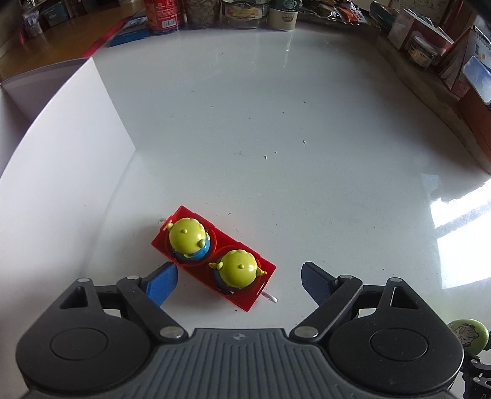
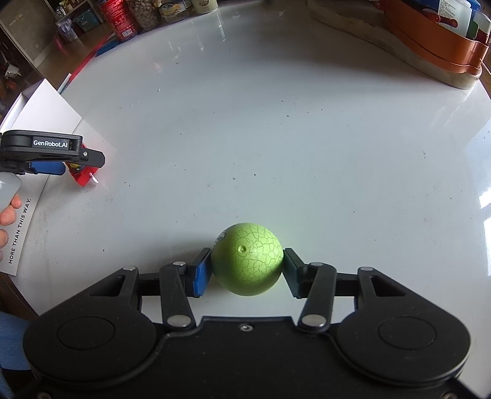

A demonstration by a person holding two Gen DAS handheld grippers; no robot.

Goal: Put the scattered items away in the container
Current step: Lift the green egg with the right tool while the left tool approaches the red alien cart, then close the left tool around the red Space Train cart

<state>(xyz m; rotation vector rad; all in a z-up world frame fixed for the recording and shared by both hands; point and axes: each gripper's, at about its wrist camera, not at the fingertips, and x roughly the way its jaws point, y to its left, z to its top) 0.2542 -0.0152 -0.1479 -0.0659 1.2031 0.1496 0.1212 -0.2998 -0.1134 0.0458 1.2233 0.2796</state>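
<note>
In the right wrist view, the left tool [image 2: 66, 167] covers most of the red toy block [image 2: 82, 177] beneath it. Left of the left tool, the white box [image 1: 61, 129] runs off the frame's edge. Far beyond both tools, the jar labels [image 1: 162, 15] at the desk's [image 1: 276, 122] back are too small to read.

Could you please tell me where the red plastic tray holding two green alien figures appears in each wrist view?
Left wrist: red plastic tray at lower centre, between the open left gripper fingers.
Right wrist: far left, a red corner under the left gripper.
Shared landmark: white cardboard box.
</note>
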